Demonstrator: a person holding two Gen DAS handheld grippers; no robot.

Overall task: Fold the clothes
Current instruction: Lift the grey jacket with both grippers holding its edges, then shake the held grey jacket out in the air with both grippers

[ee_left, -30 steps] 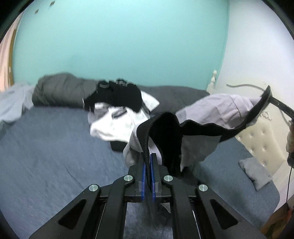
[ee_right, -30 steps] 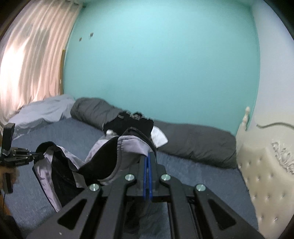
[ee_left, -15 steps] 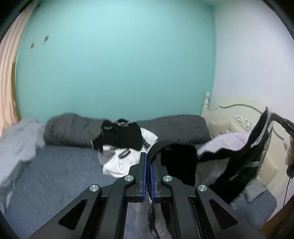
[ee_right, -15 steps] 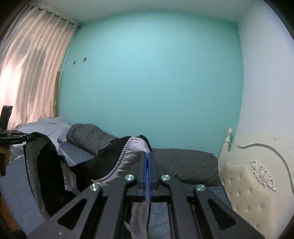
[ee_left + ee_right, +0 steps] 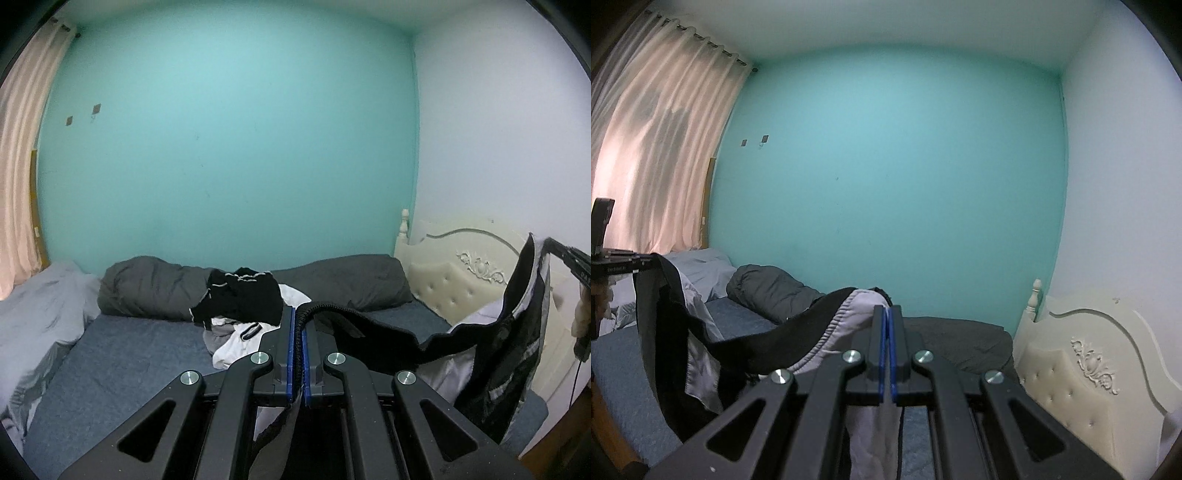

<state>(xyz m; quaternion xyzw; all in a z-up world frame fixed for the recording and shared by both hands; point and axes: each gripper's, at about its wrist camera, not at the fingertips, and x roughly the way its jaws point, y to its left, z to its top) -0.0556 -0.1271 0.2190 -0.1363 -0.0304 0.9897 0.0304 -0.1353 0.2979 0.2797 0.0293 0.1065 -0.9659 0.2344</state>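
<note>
A black and light-grey garment (image 5: pixel 495 350) with an elastic waistband hangs in the air above the bed, stretched between both grippers. My left gripper (image 5: pixel 298 321) is shut on one end of the waistband. The right gripper (image 5: pixel 887 317) is shut on the other end, where the grey gathered band (image 5: pixel 849 314) folds over. In the left wrist view the right gripper (image 5: pixel 569 258) shows at the far right edge; in the right wrist view the left gripper (image 5: pixel 613 264) shows at the far left. A heap of black and white clothes (image 5: pixel 243 314) lies on the bed.
The bed (image 5: pixel 129 354) has a blue-grey sheet, a rolled dark grey duvet (image 5: pixel 147 291) along the teal wall, and a pale blanket (image 5: pixel 33 306) at the left. A cream tufted headboard (image 5: pixel 1082 369) stands at the right. Pink curtains (image 5: pixel 646 155) hang at the left.
Both grippers have risen and tipped upward, lifting the garment off the bed. It now hangs stretched between them, and the views take in far more wall.
</note>
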